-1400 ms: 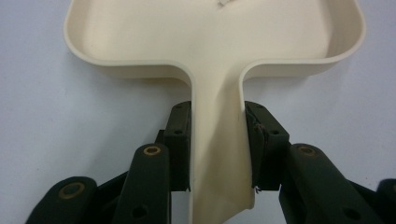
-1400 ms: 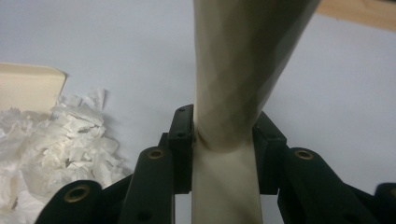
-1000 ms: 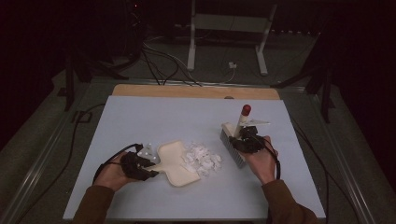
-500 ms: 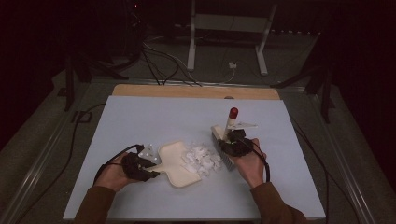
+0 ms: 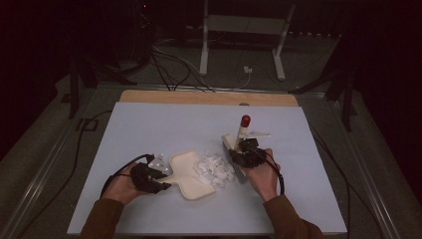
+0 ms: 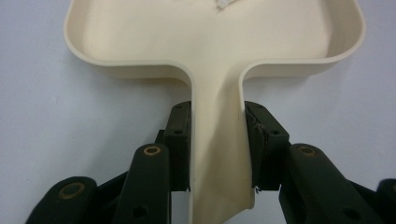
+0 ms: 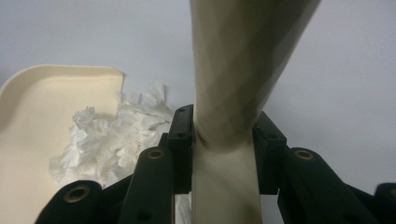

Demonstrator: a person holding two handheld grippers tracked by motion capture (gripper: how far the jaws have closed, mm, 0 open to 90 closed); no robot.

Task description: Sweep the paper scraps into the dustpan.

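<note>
While paper scraps (image 5: 214,169) lie between dustpan (image 5: 191,174) and brush (image 5: 239,144), each gripper clamps a handle: left gripper (image 6: 217,144), right gripper (image 7: 223,140); the high view adds floor cables (image 5: 169,59).

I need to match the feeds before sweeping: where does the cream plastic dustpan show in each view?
High view: cream plastic dustpan lies lower centre, left of the torn white paper scraps.
Left gripper view: pan fills the top, its handle clamped between the jaws.
Right gripper view: pan at left edge.
Shared landmark: the paper scraps.

One cream dustpan (image 5: 191,174), one brush (image 5: 238,144) with red-tipped handle, one heap of torn paper scraps (image 5: 215,168), two grippers
</note>
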